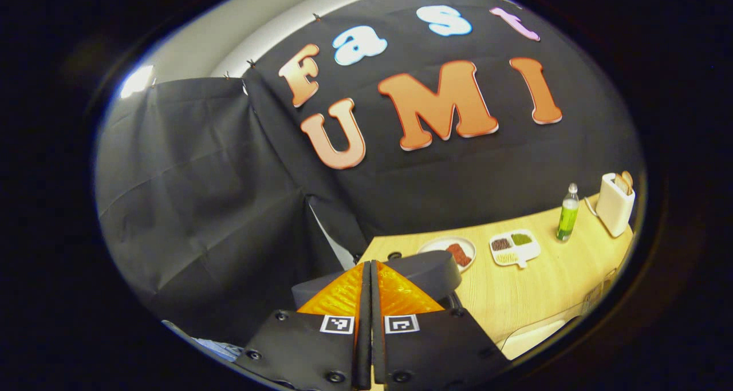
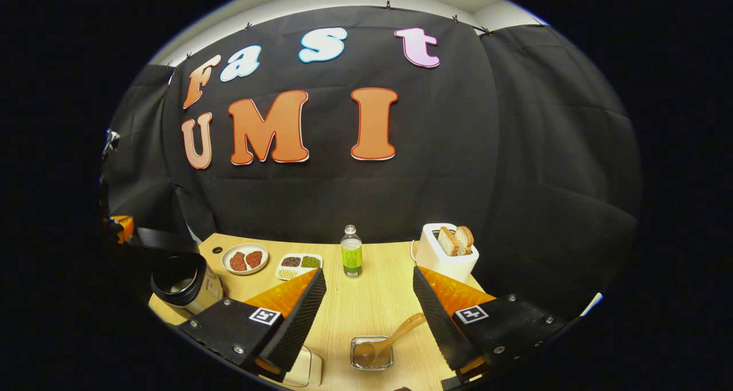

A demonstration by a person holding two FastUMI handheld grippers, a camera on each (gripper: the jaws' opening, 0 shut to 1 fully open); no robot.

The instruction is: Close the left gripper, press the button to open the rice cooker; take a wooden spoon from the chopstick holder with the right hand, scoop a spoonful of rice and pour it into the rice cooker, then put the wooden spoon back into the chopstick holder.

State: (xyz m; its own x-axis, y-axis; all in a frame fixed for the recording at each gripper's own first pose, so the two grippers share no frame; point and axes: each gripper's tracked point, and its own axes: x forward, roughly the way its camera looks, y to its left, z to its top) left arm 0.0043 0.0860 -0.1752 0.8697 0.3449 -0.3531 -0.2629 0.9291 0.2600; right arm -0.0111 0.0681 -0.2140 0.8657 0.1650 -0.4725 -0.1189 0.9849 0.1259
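- Looking along my right gripper (image 2: 366, 299), I see the rice cooker (image 2: 184, 283) at the left edge of the table (image 2: 366, 311), its lid up and its dark inner pot open to view.
- In the left gripper view a dark rounded part (image 1: 426, 268), which I take for the cooker's lid, sits just past my left gripper (image 1: 370, 276); I cannot tell whether the tips touch it.
- The left gripper's fingers are pressed together, with nothing between them.
- The wooden spoon (image 2: 392, 336) lies near me on the table with its bowl inside a small clear container (image 2: 372, 354); its handle slants up and to the right, toward my right-hand finger (image 2: 438, 311).
- The right gripper's fingers are spread wide and hold nothing; the spoon and container sit between them, lower in that view.
- Farther back, right of the cooker, stands a round plate (image 2: 245, 258) with reddish pieces on it, and just beside that a white divided tray (image 2: 299, 266) with dark, green and pale fillings.
- A bottle (image 2: 351, 252) of green liquid stands upright at the middle of the far side.
- Right of the bottle is a white toaster (image 2: 444, 258) with two slices of bread (image 2: 456, 240) poking out of its top.
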